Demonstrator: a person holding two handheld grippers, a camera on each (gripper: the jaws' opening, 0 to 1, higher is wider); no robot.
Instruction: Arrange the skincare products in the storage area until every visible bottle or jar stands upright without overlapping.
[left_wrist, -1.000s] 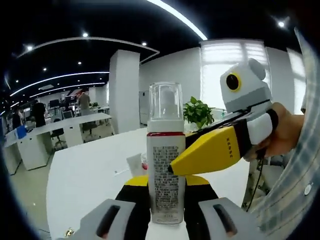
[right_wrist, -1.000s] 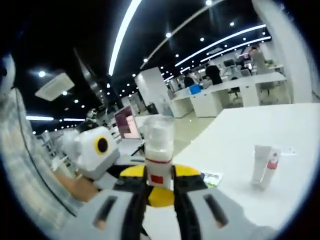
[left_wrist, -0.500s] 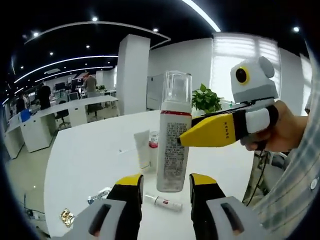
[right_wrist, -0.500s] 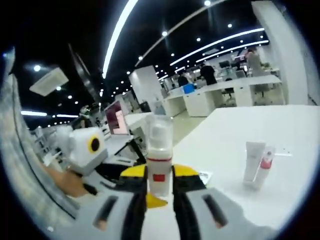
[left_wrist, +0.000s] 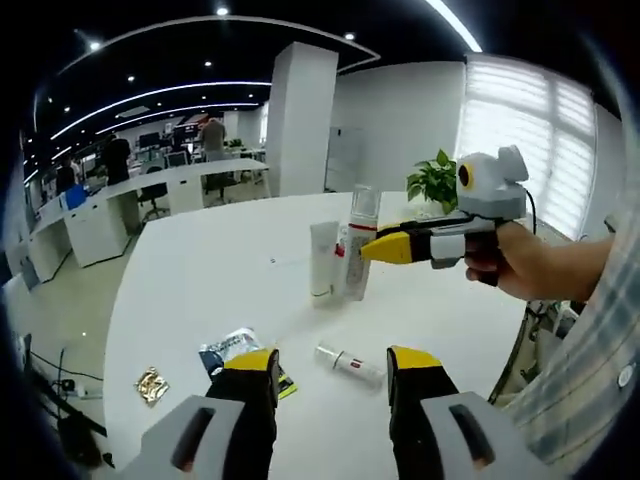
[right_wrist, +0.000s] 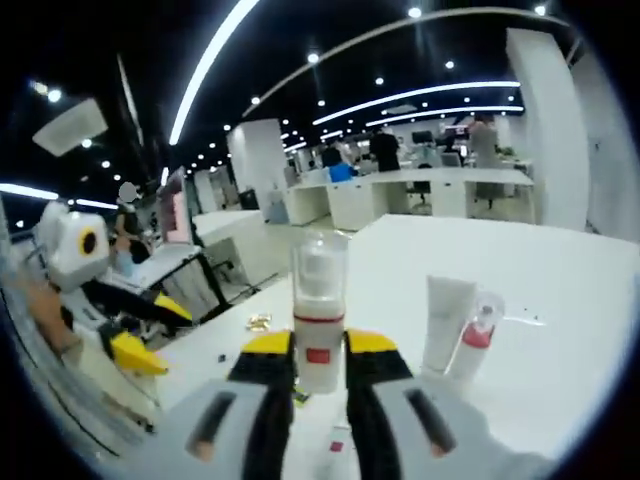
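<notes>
In the right gripper view the right gripper is clenched on the pump bottle, its yellow-tipped jaws pressing the white body below the red band; the bottle stands upright under a clear cap. Just beside it to the right stand a white tube and a small red-capped bottle, touching each other. The left gripper shows at the left edge.

In the left gripper view the left gripper has its jaws spread apart with nothing between them. Just beyond them a small vial lies flat on the white table. A printed sachet lies near the left jaw, and a gold wrapper lies further left near the table edge. Further out, the bottle and tube stand close together, with the right gripper reaching in, held by a hand.

Around is an open office: white desks, a square pillar, ceiling light strips, a potted plant and blinds on the window. People stand at the far desks.
</notes>
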